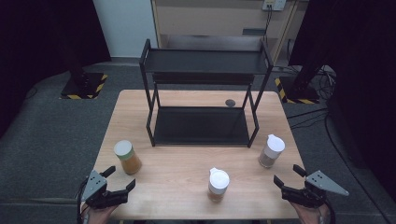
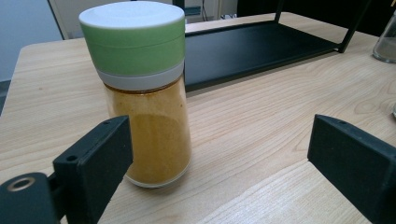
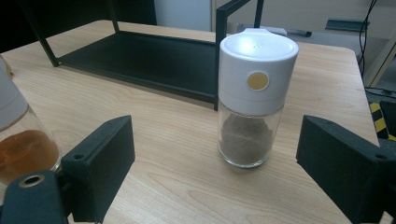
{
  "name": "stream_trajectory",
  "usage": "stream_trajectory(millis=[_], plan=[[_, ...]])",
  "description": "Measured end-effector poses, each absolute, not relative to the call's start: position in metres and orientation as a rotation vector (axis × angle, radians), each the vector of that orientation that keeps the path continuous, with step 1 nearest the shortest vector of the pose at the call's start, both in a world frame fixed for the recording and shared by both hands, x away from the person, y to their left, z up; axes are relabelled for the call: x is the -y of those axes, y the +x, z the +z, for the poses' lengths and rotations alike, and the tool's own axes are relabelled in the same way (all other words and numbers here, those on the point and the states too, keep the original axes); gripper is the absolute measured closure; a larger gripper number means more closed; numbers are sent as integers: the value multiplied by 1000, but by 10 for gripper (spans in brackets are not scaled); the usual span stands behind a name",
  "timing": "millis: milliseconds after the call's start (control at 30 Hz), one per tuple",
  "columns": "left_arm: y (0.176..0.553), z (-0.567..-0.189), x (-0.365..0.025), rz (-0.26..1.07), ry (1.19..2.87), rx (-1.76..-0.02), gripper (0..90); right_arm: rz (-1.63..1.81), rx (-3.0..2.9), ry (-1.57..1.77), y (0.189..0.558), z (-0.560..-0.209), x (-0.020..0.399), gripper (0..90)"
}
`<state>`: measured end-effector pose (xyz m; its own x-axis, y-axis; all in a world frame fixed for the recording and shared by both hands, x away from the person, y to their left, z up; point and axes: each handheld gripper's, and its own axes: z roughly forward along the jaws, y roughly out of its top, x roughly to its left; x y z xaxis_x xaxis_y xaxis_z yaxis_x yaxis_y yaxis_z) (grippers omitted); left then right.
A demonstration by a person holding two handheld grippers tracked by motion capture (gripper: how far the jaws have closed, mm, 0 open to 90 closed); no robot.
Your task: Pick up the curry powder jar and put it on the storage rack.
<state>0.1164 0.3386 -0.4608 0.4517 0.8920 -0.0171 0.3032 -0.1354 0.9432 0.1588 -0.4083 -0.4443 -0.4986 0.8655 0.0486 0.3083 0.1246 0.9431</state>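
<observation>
Three jars stand before our black rack from above: our left gripper gapes empty near the yellow-spice jar. Our left gripper view sets that jar ahead, untouched. Our right gripper spreads wide, the white-capped jar beyond it, ungripped.

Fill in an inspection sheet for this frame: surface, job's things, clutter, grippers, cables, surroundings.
Surface: light wooden table, bare around the items.
Job's things: green-lidded jar of yellow powder, upright ahead of the left gripper; white-capped jar of grey-brown powder ahead of the right gripper; third white-capped jar at the near edge; black two-tier rack, both shelves empty.
Clutter: small dark disc behind the rack.
Grippers: both open, holding nothing.
Cables: cables on the floor at right.
Surroundings: grey floor, hazard-striped bases.
</observation>
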Motion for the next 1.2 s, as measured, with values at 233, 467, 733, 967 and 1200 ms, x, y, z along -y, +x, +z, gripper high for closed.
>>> stream_trajectory(millis=[233, 467, 733, 967, 1200], plan=[[116, -462, -338, 724, 1673, -1038, 64, 1371, -1890, 1119, 159, -445, 408, 121], [116, -462, -340, 714, 1670, -1041, 65, 1377, -1896, 1099, 159, -446, 408, 122], [112, -460, -339, 729, 1650, -1057, 63, 1382, -1886, 1108, 158, -446, 409, 119], [106, -454, -342, 725, 1647, -1071, 64, 1378, -1893, 1104, 158, -445, 408, 119], [104, -441, -344, 713, 1651, -1092, 64, 1378, -1890, 1109, 158, -445, 409, 121]])
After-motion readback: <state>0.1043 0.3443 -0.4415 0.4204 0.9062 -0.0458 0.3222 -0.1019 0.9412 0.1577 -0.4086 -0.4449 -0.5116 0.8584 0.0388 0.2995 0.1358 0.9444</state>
